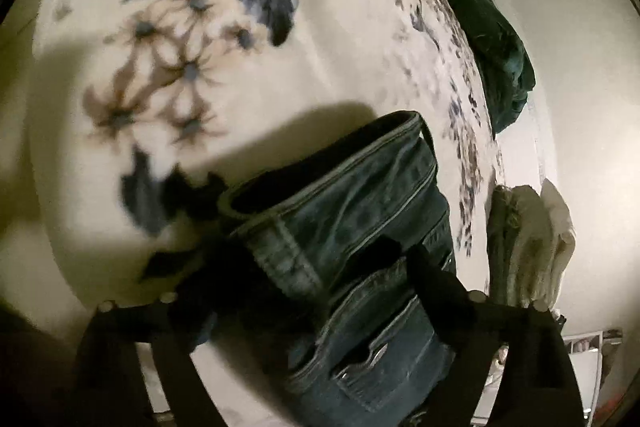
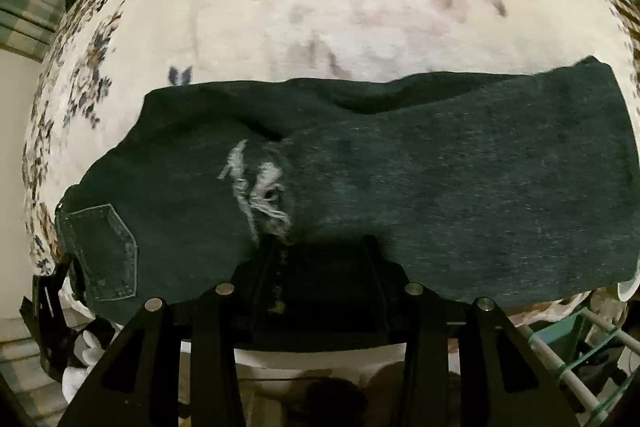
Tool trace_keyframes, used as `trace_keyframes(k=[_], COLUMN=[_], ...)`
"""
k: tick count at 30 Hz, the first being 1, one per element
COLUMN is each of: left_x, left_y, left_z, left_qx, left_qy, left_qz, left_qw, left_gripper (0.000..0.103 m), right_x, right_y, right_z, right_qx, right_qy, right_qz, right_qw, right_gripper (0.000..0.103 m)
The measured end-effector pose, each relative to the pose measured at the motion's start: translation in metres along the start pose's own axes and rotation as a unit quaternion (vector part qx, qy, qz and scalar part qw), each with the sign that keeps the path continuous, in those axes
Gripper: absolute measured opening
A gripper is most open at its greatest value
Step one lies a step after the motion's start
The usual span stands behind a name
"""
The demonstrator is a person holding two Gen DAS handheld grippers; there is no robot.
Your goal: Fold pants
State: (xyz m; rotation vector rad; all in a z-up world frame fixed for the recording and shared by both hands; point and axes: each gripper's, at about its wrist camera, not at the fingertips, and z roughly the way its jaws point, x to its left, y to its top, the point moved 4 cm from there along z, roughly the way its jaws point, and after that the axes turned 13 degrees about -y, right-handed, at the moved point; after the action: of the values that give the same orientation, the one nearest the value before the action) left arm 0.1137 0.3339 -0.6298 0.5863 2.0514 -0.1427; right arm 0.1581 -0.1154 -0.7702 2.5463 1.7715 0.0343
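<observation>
The dark denim pants (image 2: 360, 179) are spread lengthwise across the floral blanket (image 2: 320, 7), one leg over the other, a frayed tear (image 2: 260, 183) near the middle. Denim is judged heavy, fairly stiff and not slippery, so seams and the waistband (image 1: 320, 163) are the surest holds. The waist end is pinched and lifted by the left gripper (image 1: 332, 259). The near edge is reached by the right gripper (image 2: 320, 251); whether it is closed cannot be told. Folded laundry (image 1: 524, 247) is stacked beside the bed.

text: none legible | labels: none | brands: none | numbers: none
</observation>
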Motion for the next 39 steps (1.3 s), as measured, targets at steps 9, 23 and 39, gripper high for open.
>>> trace_keyframes(k=[9,23,39], left_x=[-0.024,-0.228,-0.306], left_y=[0.004,-0.086,-0.386], left_z=[0.004,-0.050,0.067], left_qx=[-0.030,-0.020,0.227], left_qy=[0.012,-0.072,-0.129], left_qz=[0.032,0.300,0.432], left_qw=[0.9990,0.9510,0.8632], left_gripper=[0.028,0.022,0.022], right_x=[0.013,-0.108,-0.359], right_y=[0.000,-0.013,-0.049], right_z=[-0.001,-0.036,-0.052], right_qx=[-0.014,-0.049,-0.083], right_qy=[0.012,0.042,-0.007], right_qz=[-0.010,0.078,0.253], right_qw=[1.000,0.995,0.964], right_gripper=[0.044,0.044,0.044])
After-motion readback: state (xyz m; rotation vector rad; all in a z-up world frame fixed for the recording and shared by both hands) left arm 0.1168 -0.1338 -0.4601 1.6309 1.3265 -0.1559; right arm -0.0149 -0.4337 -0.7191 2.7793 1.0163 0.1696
